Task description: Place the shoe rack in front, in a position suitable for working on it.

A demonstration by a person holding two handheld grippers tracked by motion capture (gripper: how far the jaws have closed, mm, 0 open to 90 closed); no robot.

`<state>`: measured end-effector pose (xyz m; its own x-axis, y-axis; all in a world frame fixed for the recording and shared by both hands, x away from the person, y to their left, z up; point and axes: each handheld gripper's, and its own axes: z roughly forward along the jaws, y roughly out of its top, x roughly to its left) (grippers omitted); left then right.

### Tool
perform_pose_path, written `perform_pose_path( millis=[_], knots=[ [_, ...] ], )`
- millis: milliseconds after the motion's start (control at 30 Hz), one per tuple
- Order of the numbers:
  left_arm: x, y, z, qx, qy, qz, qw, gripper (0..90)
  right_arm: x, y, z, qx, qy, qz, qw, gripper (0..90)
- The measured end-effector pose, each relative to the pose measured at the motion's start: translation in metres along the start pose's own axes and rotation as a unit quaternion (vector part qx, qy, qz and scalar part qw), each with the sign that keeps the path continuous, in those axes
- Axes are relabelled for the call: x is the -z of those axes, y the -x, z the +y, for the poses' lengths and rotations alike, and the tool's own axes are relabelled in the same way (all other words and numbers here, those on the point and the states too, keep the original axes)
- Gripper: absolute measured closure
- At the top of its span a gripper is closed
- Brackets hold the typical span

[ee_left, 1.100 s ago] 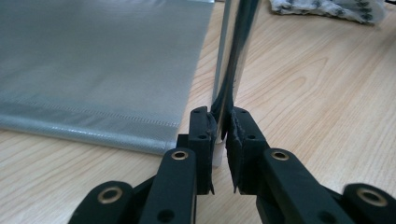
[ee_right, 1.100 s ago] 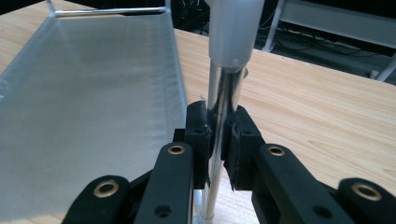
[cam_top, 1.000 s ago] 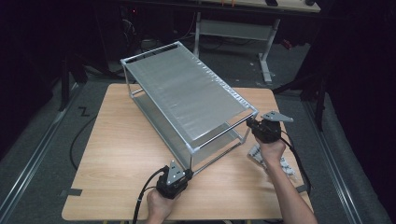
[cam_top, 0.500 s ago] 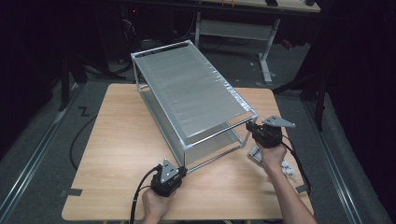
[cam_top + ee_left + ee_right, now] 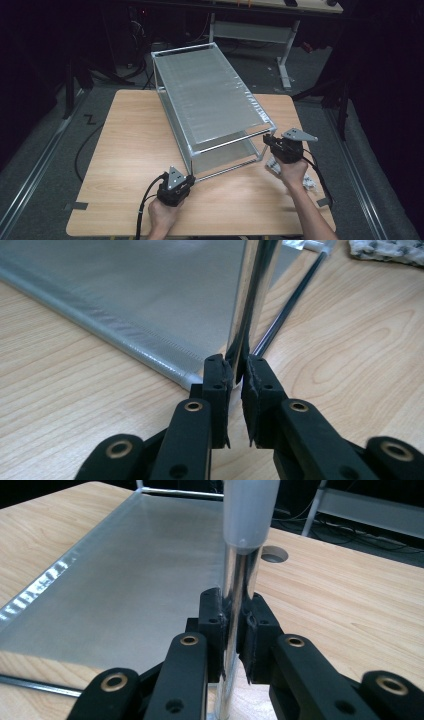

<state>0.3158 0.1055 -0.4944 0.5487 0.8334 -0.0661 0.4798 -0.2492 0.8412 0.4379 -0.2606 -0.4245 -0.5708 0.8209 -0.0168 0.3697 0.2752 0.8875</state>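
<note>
A shiny metal rack point(image 5: 210, 100) with two flat shelves stands on the wooden surface point(image 5: 125, 150) — it runs from the far edge toward the person. Its near end sits between the two claws.

The left claw point(image 5: 186, 181) is at the rack's near left corner, low down by the surface. In the left gripper view the left claw point(image 5: 236, 375) is nearly closed, with its two black jaws pinching the thin silver corner post point(image 5: 255, 295) between their tips. The lower shelf point(image 5: 140, 295) spreads out behind the post, and a thin rod point(image 5: 290, 305) lies along the wood beside it.

The right claw point(image 5: 267, 141) is at the near right corner, higher up. In the right gripper view the right claw point(image 5: 235, 615) is squeezed tight around a round silver post point(image 5: 240, 575) — the post stands straight up between the jaws, with a pale plastic sleeve point(image 5: 248, 510) on it above. A round hole point(image 5: 274, 554) shows in the wood just behind.

Some small white parts point(image 5: 309, 184) lie on the surface near the right hand point(image 5: 290, 170).
</note>
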Motion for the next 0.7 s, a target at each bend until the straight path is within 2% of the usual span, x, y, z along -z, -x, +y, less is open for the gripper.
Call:
perform_pose_path(
  millis=[467,700],
  knots=[
    [0.001,-0.012,0.001,0.023,-0.001,0.01,0.9997,80.8,0.013,-0.008,-0.007,0.011,0.002,0.016,0.9998,81.4],
    [0.001,-0.019,0.003,0.03,-0.005,0.016,0.9994,80.8,0.018,-0.013,-0.008,0.017,-0.008,0.027,0.9995,81.4]
  ],
)
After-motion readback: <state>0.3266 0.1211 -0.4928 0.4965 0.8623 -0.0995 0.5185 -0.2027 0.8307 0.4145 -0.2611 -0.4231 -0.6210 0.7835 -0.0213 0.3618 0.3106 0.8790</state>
